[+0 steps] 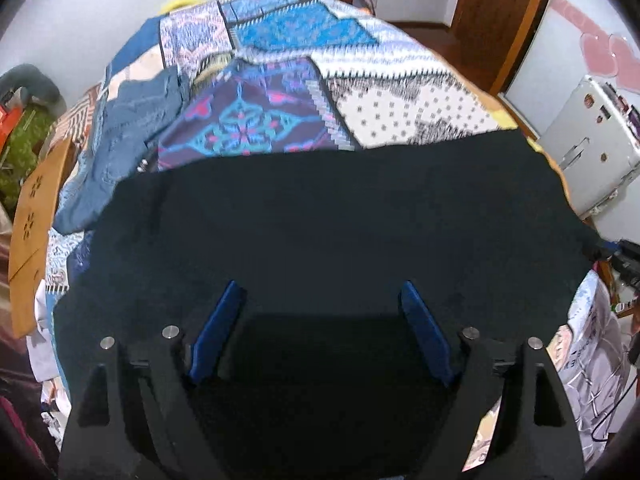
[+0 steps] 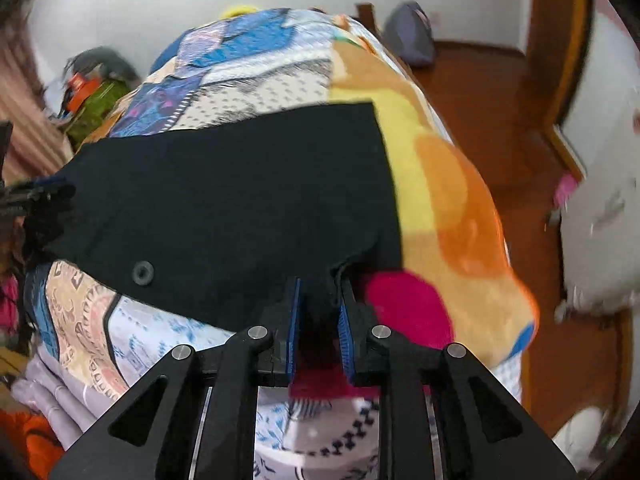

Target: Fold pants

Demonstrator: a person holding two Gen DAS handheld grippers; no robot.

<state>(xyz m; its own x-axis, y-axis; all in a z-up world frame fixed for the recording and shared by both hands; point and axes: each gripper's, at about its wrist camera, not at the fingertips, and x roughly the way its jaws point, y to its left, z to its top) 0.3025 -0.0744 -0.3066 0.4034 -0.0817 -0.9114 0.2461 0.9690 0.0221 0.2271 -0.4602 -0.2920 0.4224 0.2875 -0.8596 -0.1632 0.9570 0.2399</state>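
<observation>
The black pants (image 1: 328, 216) lay spread flat across the near part of the bed, on top of a patchwork quilt (image 1: 280, 120) in blues, purples and white. In the right wrist view the same pants (image 2: 224, 200) reached onto a yellow and orange blanket (image 2: 448, 200), with a dark button (image 2: 143, 271) showing near their lower edge.

The left gripper (image 1: 320, 316) hung over the middle of the dark cloth with its blue pads spread wide and nothing between them. The right gripper (image 2: 320, 312) sat at the near corner of the pants, its jaws close together with a fold of black cloth between the blue pads; whether the pads pressed on it was not clear.

A pair of blue jeans (image 1: 132, 132) lay crumpled on the quilt at the far left, just beside the upper left edge of the black pants. A wooden chair back (image 1: 32, 216) stood at the bed's left side. A small white fridge (image 1: 592, 140) stood to the right of the bed against the wall, on a brown wooden floor (image 2: 500, 92). A grey bag (image 2: 412, 36) rested on that floor beyond the bed.
</observation>
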